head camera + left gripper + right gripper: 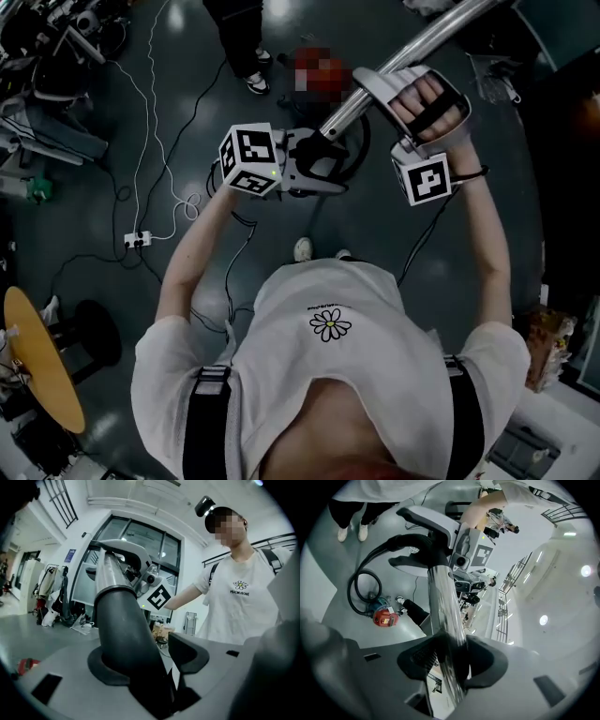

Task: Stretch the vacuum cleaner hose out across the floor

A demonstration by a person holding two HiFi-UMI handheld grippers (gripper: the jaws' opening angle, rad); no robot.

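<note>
Clamping black hose (123,630), left claw (150,662) faces PEACMUSONE shirt (243,613); right claw (452,660) clamps wand (442,599).

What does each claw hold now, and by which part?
The left claw grips the dark bent pipe near its lower end; the right claw grips the shiny metal tube joined to it, partway along.

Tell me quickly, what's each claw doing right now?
Left claw: closed on the dark handle tube.
Right claw: closed on the metal wand.

A power strip (137,240) and yellow table (37,370) occupy the floor (94,178).
</note>
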